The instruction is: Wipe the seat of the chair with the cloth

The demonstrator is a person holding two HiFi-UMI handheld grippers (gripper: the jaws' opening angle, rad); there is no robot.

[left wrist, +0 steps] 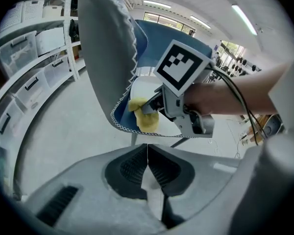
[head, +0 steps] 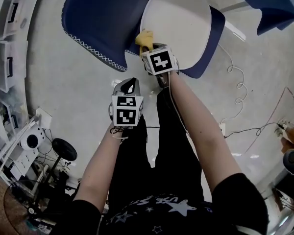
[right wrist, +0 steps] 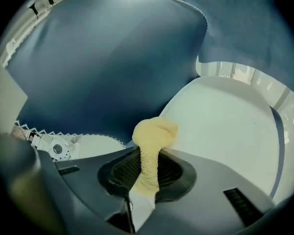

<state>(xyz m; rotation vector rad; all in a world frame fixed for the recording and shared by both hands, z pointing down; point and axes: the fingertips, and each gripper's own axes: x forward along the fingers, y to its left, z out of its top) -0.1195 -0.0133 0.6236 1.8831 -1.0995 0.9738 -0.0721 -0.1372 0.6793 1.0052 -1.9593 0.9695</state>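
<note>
Cloth (right wrist: 154, 133) juts lengthwise ahead of right tool (right wrist: 147, 173), which clamps it; tip at seat (right wrist: 225, 131) edge; left tool (left wrist: 147, 163) closed, empty.

Yellow cloth (right wrist: 154, 136), bunched, pinched between the right gripper (right wrist: 146, 173)'s jaws, at edge of white chair seat (right wrist: 230, 131), beside blue backrest (right wrist: 112, 62).

Cloth (right wrist: 154, 140) yellow, soft, ribbed knit weave, matt. Seat (right wrist: 225, 126) white, smooth, hard-looking, faint sheen. Chair back (right wrist: 108, 58) dark blue smooth upholstery, white zigzag stitching on edge. Right claw (right wrist: 147, 168) matt grey plastic shell, black ridged pads (right wrist: 125, 168). Floor (head: 63, 92) grey, smooth
</note>
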